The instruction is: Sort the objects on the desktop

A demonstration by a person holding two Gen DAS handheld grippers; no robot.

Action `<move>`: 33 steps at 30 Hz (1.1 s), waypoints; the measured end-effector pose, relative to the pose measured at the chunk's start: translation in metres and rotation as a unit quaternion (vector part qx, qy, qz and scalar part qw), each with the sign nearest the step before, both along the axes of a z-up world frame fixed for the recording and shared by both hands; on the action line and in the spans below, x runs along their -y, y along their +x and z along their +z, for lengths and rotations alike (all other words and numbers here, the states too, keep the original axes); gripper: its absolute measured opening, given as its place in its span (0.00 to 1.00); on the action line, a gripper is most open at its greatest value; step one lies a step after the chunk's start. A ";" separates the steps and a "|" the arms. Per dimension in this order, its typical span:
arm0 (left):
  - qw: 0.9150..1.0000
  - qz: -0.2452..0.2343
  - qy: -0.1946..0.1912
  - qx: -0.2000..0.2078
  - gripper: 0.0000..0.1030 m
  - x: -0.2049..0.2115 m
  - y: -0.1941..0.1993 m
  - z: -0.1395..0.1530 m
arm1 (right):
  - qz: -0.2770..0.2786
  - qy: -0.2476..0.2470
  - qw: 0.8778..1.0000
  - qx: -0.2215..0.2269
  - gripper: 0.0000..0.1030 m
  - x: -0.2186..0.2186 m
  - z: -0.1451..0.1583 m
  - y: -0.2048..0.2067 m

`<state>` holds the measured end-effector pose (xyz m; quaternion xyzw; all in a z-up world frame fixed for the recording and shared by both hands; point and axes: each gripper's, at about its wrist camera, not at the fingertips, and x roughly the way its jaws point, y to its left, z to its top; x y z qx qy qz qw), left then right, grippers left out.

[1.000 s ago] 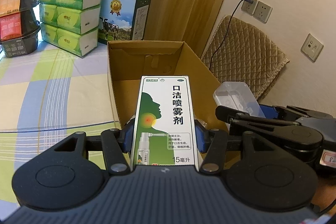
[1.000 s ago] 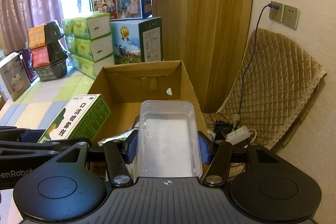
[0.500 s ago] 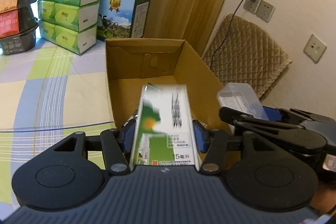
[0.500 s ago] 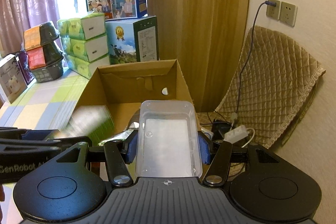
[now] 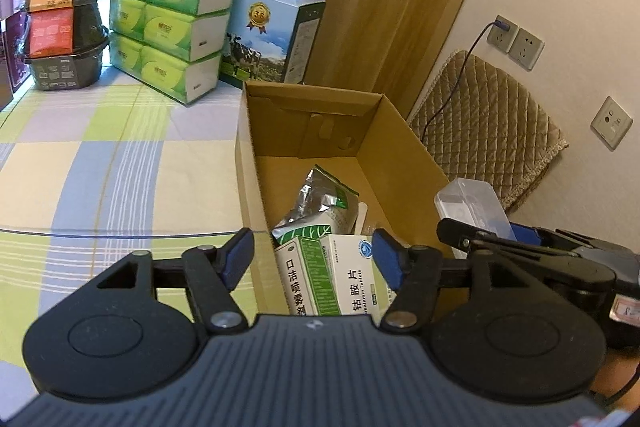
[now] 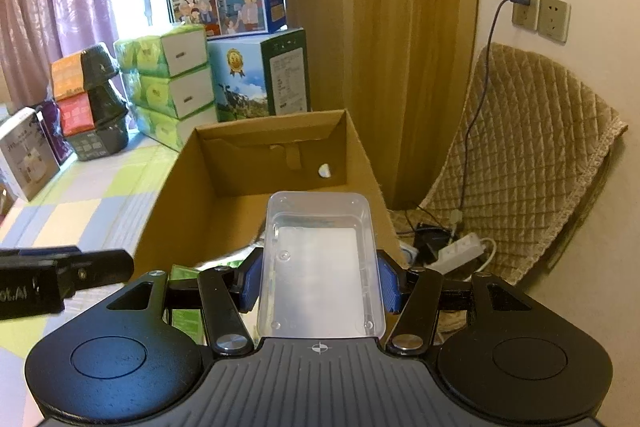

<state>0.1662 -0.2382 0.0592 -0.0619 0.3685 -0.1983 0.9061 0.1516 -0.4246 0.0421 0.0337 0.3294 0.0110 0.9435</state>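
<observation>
An open cardboard box (image 5: 404,131) stands at the table's right edge. Inside it lie a green-and-white mouth spray box (image 5: 298,277), a white tablet box (image 5: 354,279) and a silver foil pouch (image 5: 320,199). My left gripper (image 5: 314,259) hovers open above the box's near end, with nothing between its fingers. My right gripper (image 6: 318,277) is shut on a clear plastic container (image 6: 320,263), held over the near right corner of the cardboard box (image 6: 356,155). That container (image 5: 472,205) also shows in the left wrist view, at the right.
Green tissue packs (image 5: 172,27), stacked black food bowls (image 5: 64,23) and milk cartons (image 5: 272,39) line the back of the checked tablecloth (image 5: 100,167). Right of the table are a quilted brown cushion (image 6: 528,155), a power strip (image 6: 460,247) and wall sockets (image 6: 540,15).
My left gripper opened and let go of the mouth spray box, which dropped into the cardboard box. The right gripper kept its hold on the clear container and barely moved.
</observation>
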 end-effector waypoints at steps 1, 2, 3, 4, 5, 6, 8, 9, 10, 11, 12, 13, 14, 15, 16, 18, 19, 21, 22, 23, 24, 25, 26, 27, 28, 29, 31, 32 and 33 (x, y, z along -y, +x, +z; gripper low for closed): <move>1.000 0.002 0.000 0.001 0.63 -0.002 -0.001 0.000 | 0.002 0.008 1.000 0.003 0.52 0.000 0.001 0.002; 1.000 0.004 0.000 0.001 0.65 -0.004 -0.001 0.001 | 0.006 0.020 1.000 0.010 0.53 0.001 0.002 0.002; 1.000 0.006 0.000 0.001 0.68 -0.006 -0.002 0.001 | 0.005 0.030 0.999 0.015 0.64 0.003 0.004 0.003; 1.000 0.008 0.000 0.001 0.70 -0.009 -0.003 0.001 | -0.002 0.035 0.999 0.019 0.76 0.004 0.006 0.004; 1.000 0.010 0.001 0.002 0.72 -0.012 -0.004 0.001 | -0.009 0.038 0.999 0.028 0.77 0.006 0.008 0.002; 1.000 0.013 0.001 0.002 0.76 -0.015 -0.006 0.000 | -0.011 0.041 0.999 0.033 0.77 0.007 0.010 0.000; 1.000 0.018 0.004 0.003 0.81 -0.022 -0.010 -0.001 | -0.011 0.044 0.998 0.033 0.77 0.009 0.013 -0.004; 1.000 0.022 0.005 0.003 0.85 -0.025 -0.013 -0.002 | -0.012 0.043 0.998 0.032 0.77 0.010 0.014 -0.007; 1.000 0.026 0.006 0.004 0.88 -0.029 -0.016 -0.003 | -0.014 0.042 0.999 0.031 0.77 0.011 0.014 -0.010; 0.999 0.030 0.010 0.006 0.90 -0.032 -0.019 -0.003 | -0.016 0.042 0.999 0.029 0.78 0.012 0.014 -0.014; 0.999 0.035 0.018 0.009 0.94 -0.034 -0.023 -0.004 | -0.019 0.044 0.998 0.027 0.79 0.014 0.014 -0.018; 0.999 0.039 0.024 0.012 0.97 -0.036 -0.027 -0.005 | -0.022 0.047 0.998 0.023 0.81 0.015 0.013 -0.023; 0.999 0.041 0.029 0.014 0.98 -0.038 -0.032 -0.005 | -0.024 0.049 0.998 0.018 0.82 0.016 0.013 -0.029; 0.999 0.042 0.031 0.014 0.98 -0.040 -0.035 -0.006 | -0.026 0.050 0.998 0.014 0.85 0.016 0.013 -0.034; 0.999 0.043 0.032 0.011 0.98 -0.042 -0.039 -0.006 | -0.027 0.051 0.998 0.010 0.88 0.016 0.013 -0.040; 0.999 0.045 0.029 0.005 0.98 -0.047 -0.047 -0.006 | -0.027 0.048 0.998 0.003 0.92 0.015 0.013 -0.051; 0.999 0.045 0.029 0.004 0.98 -0.049 -0.052 -0.006 | -0.027 0.048 0.999 0.001 0.94 0.014 0.013 -0.057; 0.998 0.044 0.033 0.002 0.98 -0.052 -0.060 -0.005 | -0.025 0.045 0.999 -0.003 0.97 0.011 0.014 -0.070; 0.998 0.043 0.036 0.000 0.98 -0.053 -0.064 -0.004 | -0.025 0.043 0.999 -0.006 0.98 0.010 0.015 -0.077; 0.998 0.042 0.036 -0.001 0.98 -0.055 -0.069 -0.004 | -0.024 0.043 0.999 -0.007 0.98 0.009 0.016 -0.082; 0.998 0.041 0.036 -0.001 0.99 -0.056 -0.074 -0.003 | -0.021 0.043 0.999 -0.010 0.98 0.007 0.017 -0.088; 0.998 0.043 0.036 0.000 0.99 -0.058 -0.079 -0.001 | -0.018 0.045 0.999 -0.013 0.98 0.006 0.018 -0.094; 0.998 0.044 0.036 0.001 0.99 -0.060 -0.083 0.000 | -0.016 0.046 0.999 -0.014 0.98 0.004 0.019 -0.099; 0.998 0.045 0.035 0.000 0.99 -0.061 -0.086 0.002 | -0.015 0.048 0.999 -0.015 0.98 0.003 0.020 -0.104; 0.998 0.047 0.035 0.000 0.99 -0.061 -0.090 0.003 | -0.013 0.049 0.999 -0.017 0.98 0.002 0.021 -0.110; 0.998 0.050 0.033 -0.002 0.99 -0.063 -0.093 0.005 | -0.011 0.049 0.999 -0.018 0.98 0.000 0.022 -0.116; 0.998 0.049 0.026 -0.008 0.99 -0.065 -0.098 0.008 | -0.009 0.048 0.999 -0.021 0.98 -0.004 0.023 -0.124; 0.998 0.049 0.028 -0.011 0.99 -0.065 -0.101 0.010 | -0.008 0.048 0.999 -0.023 0.98 -0.006 0.023 -0.129; 0.998 0.047 0.033 -0.013 0.99 -0.066 -0.103 0.011 | -0.007 0.048 0.999 -0.024 0.98 -0.007 0.024 -0.132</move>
